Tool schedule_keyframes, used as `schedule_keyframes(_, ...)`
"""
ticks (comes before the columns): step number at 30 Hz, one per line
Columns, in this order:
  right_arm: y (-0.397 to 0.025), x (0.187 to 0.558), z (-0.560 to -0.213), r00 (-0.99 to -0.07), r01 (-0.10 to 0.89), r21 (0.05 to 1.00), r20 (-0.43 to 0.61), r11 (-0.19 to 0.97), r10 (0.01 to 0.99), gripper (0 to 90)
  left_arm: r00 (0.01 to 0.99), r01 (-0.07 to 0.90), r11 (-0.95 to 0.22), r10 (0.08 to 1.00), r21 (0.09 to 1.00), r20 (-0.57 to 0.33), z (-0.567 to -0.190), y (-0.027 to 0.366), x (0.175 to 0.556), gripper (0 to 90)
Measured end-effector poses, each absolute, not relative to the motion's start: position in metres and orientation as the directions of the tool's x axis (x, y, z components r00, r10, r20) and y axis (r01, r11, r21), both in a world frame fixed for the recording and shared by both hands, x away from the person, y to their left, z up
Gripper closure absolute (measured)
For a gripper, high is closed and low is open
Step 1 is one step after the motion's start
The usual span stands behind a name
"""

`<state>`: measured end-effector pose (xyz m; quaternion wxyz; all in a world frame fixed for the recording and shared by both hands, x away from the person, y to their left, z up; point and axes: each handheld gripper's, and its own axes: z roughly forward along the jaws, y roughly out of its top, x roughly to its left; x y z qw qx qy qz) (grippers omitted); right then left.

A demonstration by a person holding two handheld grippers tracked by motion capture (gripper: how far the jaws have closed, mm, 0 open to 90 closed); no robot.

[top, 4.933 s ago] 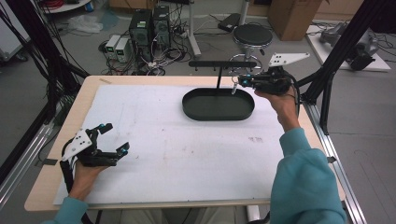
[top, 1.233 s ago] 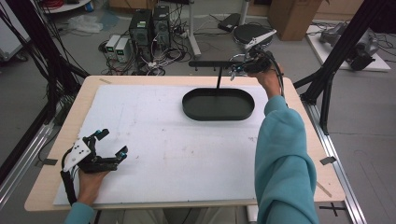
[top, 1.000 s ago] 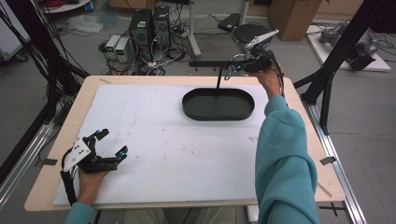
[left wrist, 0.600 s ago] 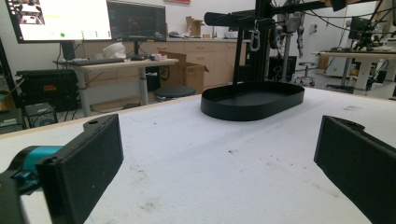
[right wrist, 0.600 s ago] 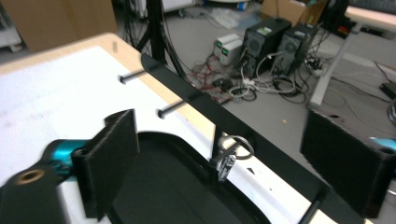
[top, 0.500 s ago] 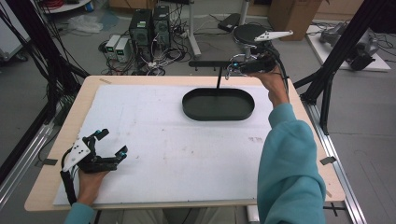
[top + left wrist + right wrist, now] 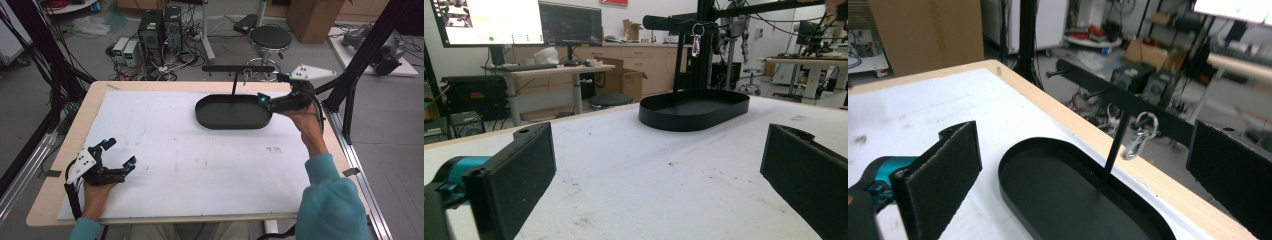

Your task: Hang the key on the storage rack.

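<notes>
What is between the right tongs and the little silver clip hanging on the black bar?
Nothing visible. The right tongs stand open, and the carabiner clip hangs on the rack's crossbar ahead. The thin post rising from the oval tray stands just beside it.

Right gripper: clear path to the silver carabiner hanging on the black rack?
Probably yes. The right gripper is open beside the black oval tray, and the silver carabiner hangs free off the black crossbar between its fingers, nothing between.
</notes>
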<state>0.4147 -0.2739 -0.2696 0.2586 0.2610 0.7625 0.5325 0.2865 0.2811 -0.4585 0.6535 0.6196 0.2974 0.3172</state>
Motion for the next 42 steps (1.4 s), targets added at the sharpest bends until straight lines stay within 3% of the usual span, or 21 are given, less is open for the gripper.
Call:
schedule_keyframes(8, -0.29, 0.361, -0.325, -0.723, 0.035, 0.977, -0.12, 0.209, 0.681, 0.4, 0.62, -0.047, 0.03, 0.784, 0.998, 0.006, -0.459, 0.28, 0.286, 1.7)
schedule_keyframes(13, -0.297, 0.341, -0.348, -0.705, 0.018, 0.982, -0.121, 0.188, 0.699, 0.4, 0.619, -0.048, 0.026, 0.785, 0.998, 0.01, -0.458, 0.281, 0.286, 1.7)
schedule_keyframes(21, -0.313, 0.311, -0.412, -0.646, 0.006, 0.988, -0.113, 0.153, 0.755, 0.4, 0.619, -0.047, 0.029, 0.785, 0.998, 0.007, -0.459, 0.28, 0.286, 1.7)
schedule_keyframes(28, -0.32, 0.303, -0.441, -0.604, -0.031, 0.996, -0.082, 0.08, 0.792, 0.4, 0.619, -0.047, 0.028, 0.786, 0.998, 0.007, -0.459, 0.28, 0.286, 1.7)
schedule_keyframes(32, -0.32, 0.306, -0.455, -0.598, 0.028, 0.996, -0.051, 0.085, 0.8, 0.4, 0.618, -0.047, 0.026, 0.786, 0.999, 0.008, -0.459, 0.28, 0.286, 1.7)
schedule_keyframes(37, -0.319, 0.3, -0.457, -0.586, -0.025, 0.996, -0.084, 0.086, 0.806, 0.4, 0.616, -0.046, 0.028, 0.787, 0.999, 0.007, -0.459, 0.28, 0.286, 1.7)
schedule_keyframes(42, -0.323, 0.299, -0.458, -0.578, -0.027, 0.999, -0.054, 0.047, 0.814, 0.5, 0.615, -0.048, 0.025, 0.788, 0.999, 0.01, -0.459, 0.28, 0.286, 1.7)
